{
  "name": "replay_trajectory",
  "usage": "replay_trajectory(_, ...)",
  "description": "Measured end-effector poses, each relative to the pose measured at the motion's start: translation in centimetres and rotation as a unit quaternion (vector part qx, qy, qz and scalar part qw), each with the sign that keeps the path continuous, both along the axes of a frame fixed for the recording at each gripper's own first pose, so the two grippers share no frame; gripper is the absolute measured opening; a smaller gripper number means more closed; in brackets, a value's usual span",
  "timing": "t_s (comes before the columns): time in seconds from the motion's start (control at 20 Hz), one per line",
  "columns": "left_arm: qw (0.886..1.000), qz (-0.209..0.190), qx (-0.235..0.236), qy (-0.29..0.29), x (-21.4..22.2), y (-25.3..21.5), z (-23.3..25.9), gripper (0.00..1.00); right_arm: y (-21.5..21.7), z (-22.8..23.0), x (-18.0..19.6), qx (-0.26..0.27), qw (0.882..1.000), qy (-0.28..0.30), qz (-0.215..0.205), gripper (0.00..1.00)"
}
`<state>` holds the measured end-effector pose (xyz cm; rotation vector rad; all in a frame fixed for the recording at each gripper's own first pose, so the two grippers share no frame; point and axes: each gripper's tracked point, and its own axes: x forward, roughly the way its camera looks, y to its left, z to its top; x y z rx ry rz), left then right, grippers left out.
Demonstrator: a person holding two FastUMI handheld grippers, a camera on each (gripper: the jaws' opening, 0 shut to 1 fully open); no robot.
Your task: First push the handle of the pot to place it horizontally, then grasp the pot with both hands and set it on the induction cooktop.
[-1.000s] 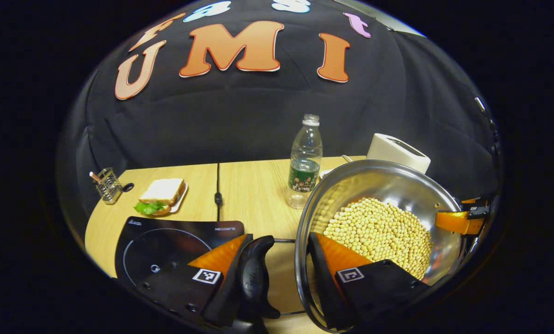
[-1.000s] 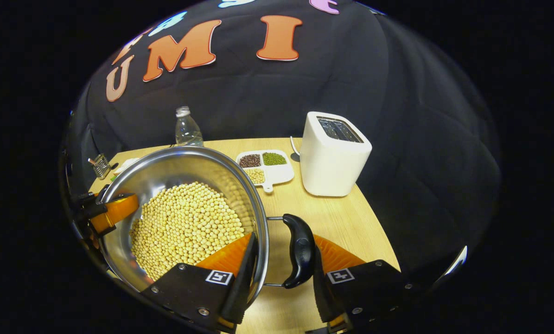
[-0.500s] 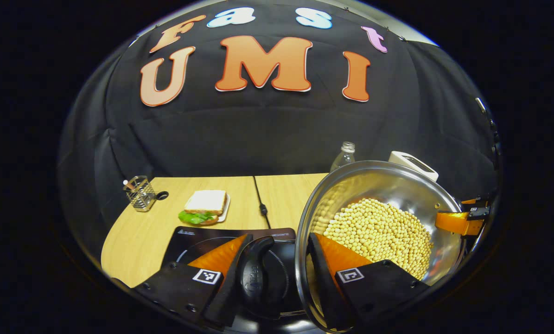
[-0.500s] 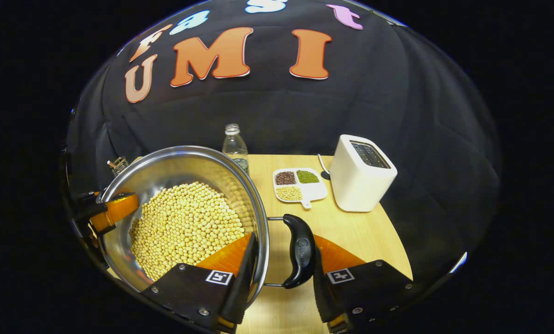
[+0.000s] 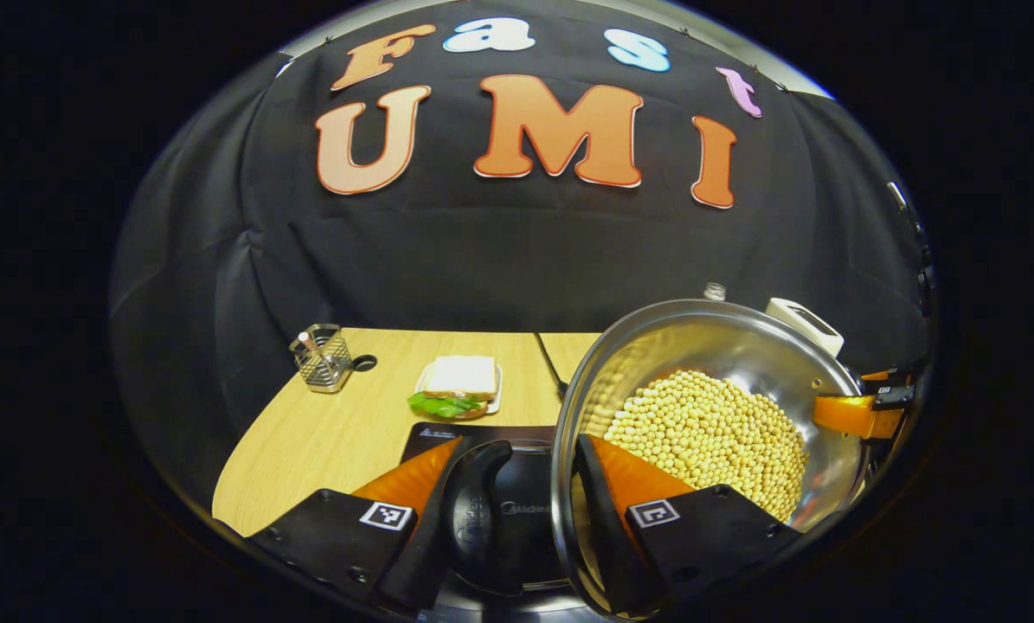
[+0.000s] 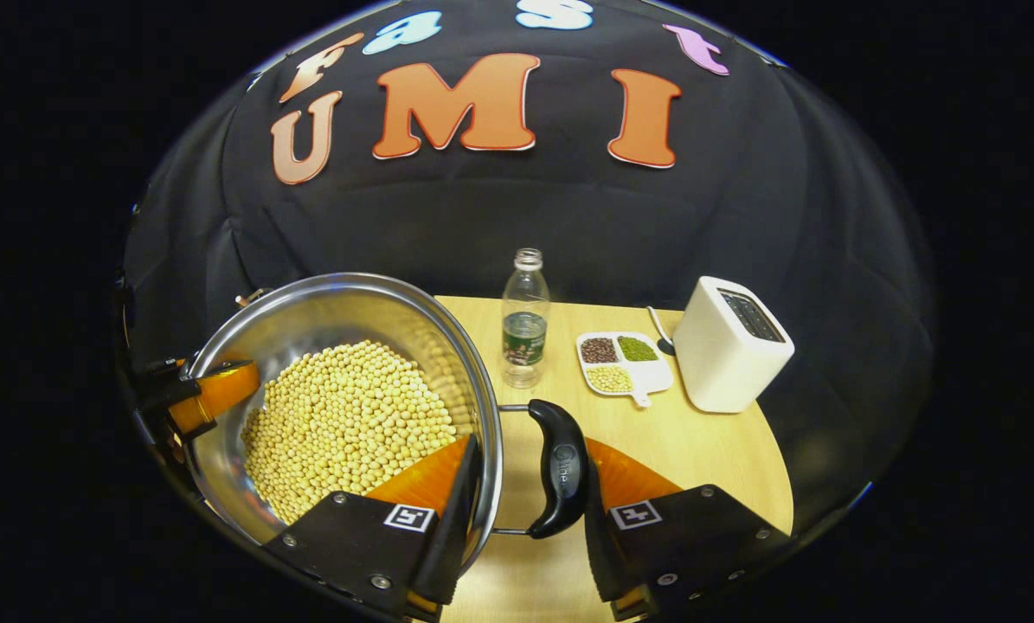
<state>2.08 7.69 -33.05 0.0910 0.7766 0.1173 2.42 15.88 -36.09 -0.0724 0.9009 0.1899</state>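
Starting at the left of the bench (image 5: 335, 433), we see a wire holder (image 5: 322, 356) at the far corner and a sandwich (image 5: 458, 385) on its plate just right of it; neither is in our path. The induction cooktop (image 5: 517, 510) lies near us, its dark glass showing under the left claw (image 5: 510, 510), and we judge the pot (image 5: 716, 346) is carried above its right part, not yet set down. The left claw straddles the pot's left side: one finger outside the black left handle (image 5: 473, 502), the other inside the rim against the soybeans (image 5: 707, 433), clenched on that side of the pot. In the right gripper view the right claw (image 6: 525, 493) does the same on the far side, one finger inside the rim, the other pressed against the right handle (image 6: 561, 467).

To finish well we should keep both claws level so the beans do not slide, shift the pot left until its base is centred over the ring, then lower both sides together and release only once the base sits flat. Tilting is the main risk. The bottle (image 6: 525, 320), bean tray (image 6: 625, 363) and toaster (image 6: 731, 346) stand well apart at the right
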Motion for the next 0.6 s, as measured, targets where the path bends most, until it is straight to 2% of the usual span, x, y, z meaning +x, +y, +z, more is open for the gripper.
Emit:
replay_trajectory(0.1,1.0,0.011,0.001,-0.001,-0.2,1.8,0.3,0.76,1.6,0.1,0.0,-0.001,1.0,-0.002,0.011,0.59)
replay_trajectory(0.15,1.0,0.015,0.001,-0.001,-0.5,2.7,0.6,0.76,2.4,0.2,0.1,0.0,1.0,-0.004,0.015,0.55)
replay_trajectory(0.2,1.0,0.019,0.002,-0.001,-0.7,3.5,0.8,0.76,3.2,0.3,0.1,0.0,1.0,-0.004,0.02,0.59)
replay_trajectory(0.25,1.0,0.022,0.004,-0.002,-0.8,4.1,1.1,0.76,4.2,0.6,-0.1,0.002,1.0,-0.005,0.022,0.55)
replay_trajectory(0.3,1.0,0.025,0.005,-0.004,-1.1,5.0,1.4,0.76,4.8,0.6,-0.2,0.003,1.0,-0.005,0.026,0.59)
replay_trajectory(0.35,1.0,0.027,0.007,-0.007,-1.2,5.8,1.6,0.76,5.5,0.6,-0.1,0.006,1.0,-0.006,0.027,0.59)
replay_trajectory(0.4,0.999,0.031,0.008,-0.006,-1.5,6.6,1.6,0.76,6.2,0.6,-0.3,0.006,0.999,-0.006,0.031,0.55)
replay_trajectory(0.45,0.999,0.034,0.01,-0.004,-1.7,7.2,1.6,0.76,7.0,0.4,-0.4,0.006,0.999,-0.007,0.034,0.59)
replay_trajectory(0.5,0.999,0.037,0.012,-0.004,-2.1,8.0,1.5,0.76,7.8,0.3,-0.4,0.007,0.999,-0.005,0.039,0.55)
replay_trajectory(0.55,0.999,0.04,0.015,-0.003,-2.4,8.6,1.6,0.76,8.4,0.3,-0.4,0.009,0.999,-0.004,0.04,0.59)
replay_trajectory(0.6,0.999,0.042,0.018,-0.004,-2.6,9.3,1.7,0.76,9.1,0.2,-0.5,0.01,0.999,-0.003,0.044,0.59)
